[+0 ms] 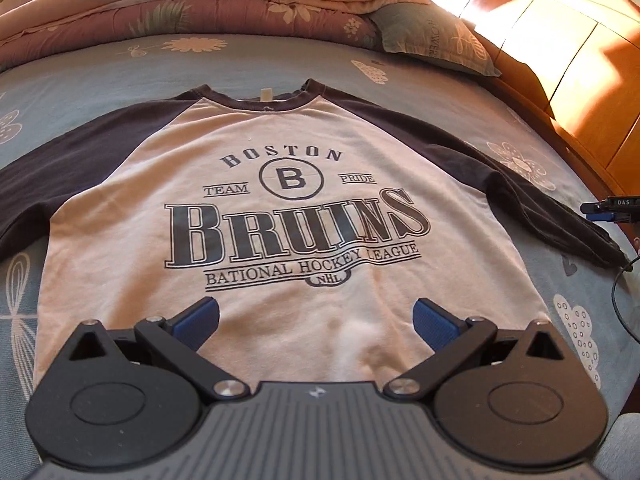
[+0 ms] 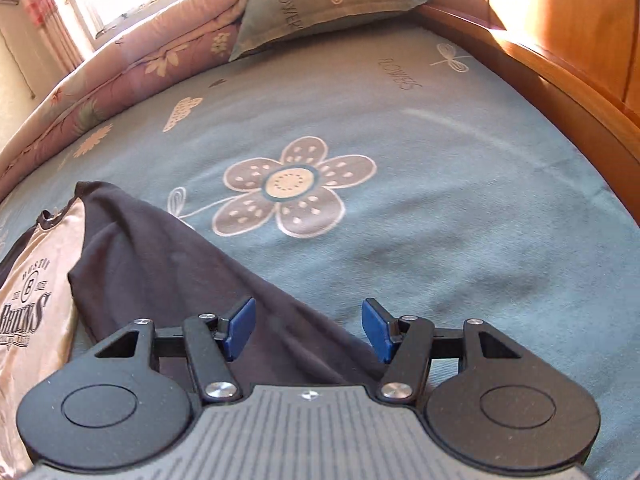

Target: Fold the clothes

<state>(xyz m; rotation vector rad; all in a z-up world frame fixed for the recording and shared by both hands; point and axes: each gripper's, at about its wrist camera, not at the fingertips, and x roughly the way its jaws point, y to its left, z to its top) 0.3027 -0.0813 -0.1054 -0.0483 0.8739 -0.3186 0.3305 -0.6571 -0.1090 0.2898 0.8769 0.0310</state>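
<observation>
Lying face-up and spread flat on the blue flower-printed bedsheet (image 1: 328,80), the cream long-sleeved shirt with dark navy raglan sleeves (image 1: 248,216) was not yet folded. The left gripper (image 1: 316,320) hovered over the shirt's hem and the right gripper (image 2: 308,330) over its sleeve (image 2: 168,264), both with jaws apart and empty. Judging by this, the first fold was only starting; next, the right gripper would need to pinch that sleeve and carry it across the shirt's printed chest.

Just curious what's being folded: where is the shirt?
The shirt lies spread flat on the blue flowered bedsheet, centre of the left wrist view, below the folded quilt.
</observation>
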